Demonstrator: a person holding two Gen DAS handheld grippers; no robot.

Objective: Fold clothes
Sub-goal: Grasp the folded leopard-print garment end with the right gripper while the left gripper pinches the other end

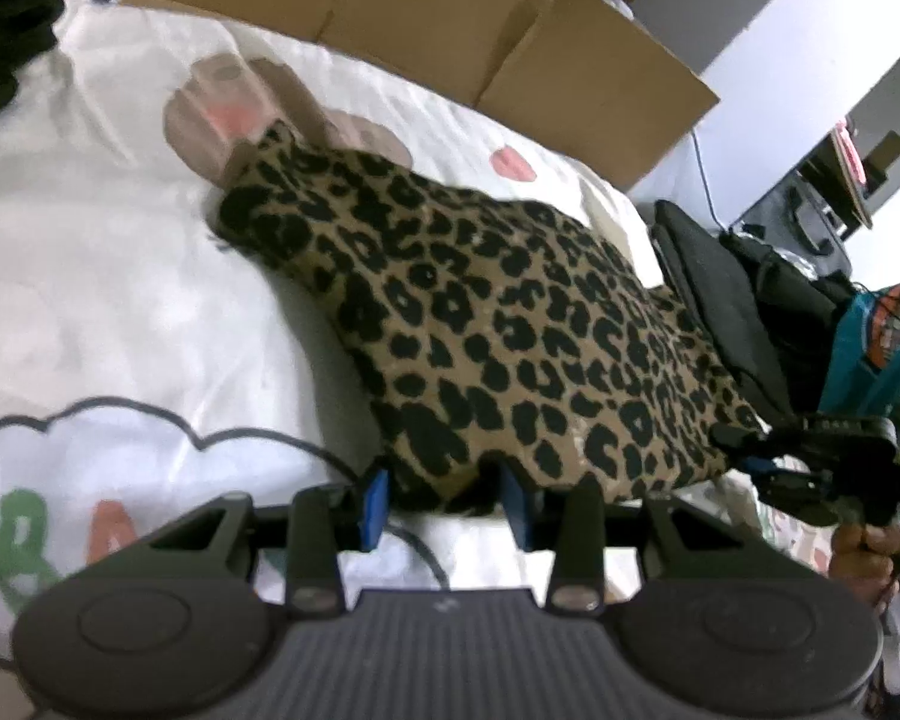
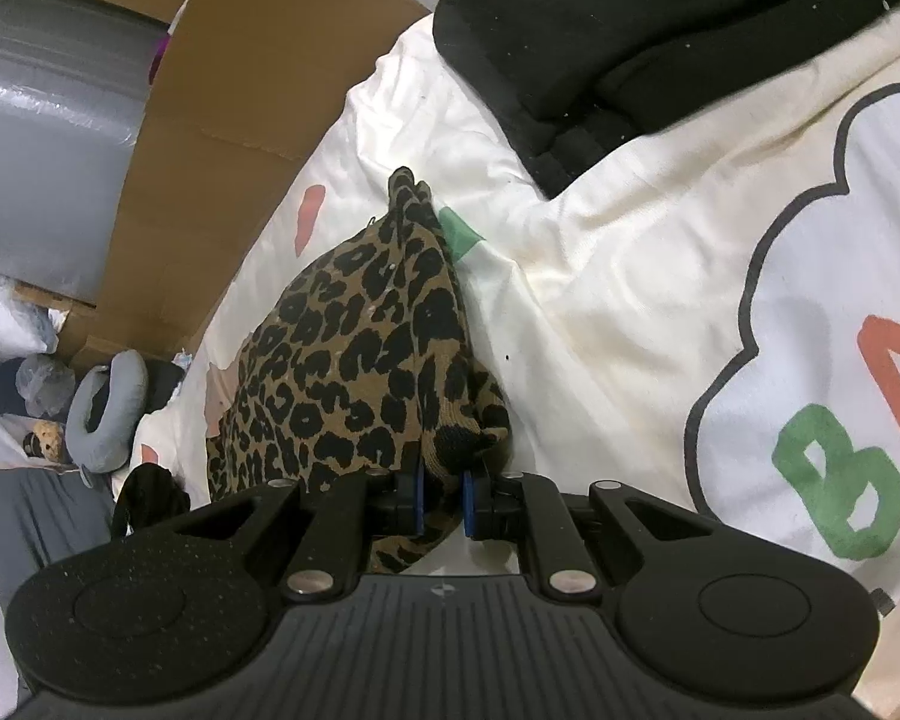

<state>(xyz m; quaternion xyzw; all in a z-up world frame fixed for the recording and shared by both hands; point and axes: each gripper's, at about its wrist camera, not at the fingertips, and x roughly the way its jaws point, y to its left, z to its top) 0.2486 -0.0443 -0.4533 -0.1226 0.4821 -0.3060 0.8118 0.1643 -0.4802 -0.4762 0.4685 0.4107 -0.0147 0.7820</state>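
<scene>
Right now your left hand-held gripper (image 1: 447,501) has its blue pads set moderately apart around the near hem of the leopard-print garment (image 1: 498,330), while your right hand-held gripper (image 2: 442,501) pinches a bunched corner of it between narrow pads. Beyond them, the garment lies on the printed white bedsheet (image 1: 108,276), with black clothing (image 2: 660,30) and cardboard boxes (image 1: 450,18) farther off.

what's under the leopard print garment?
The leopard print garment lies on a white printed bedsheet; a printed cartoon figure pokes out at its far end. Anything else beneath is covered.
</scene>
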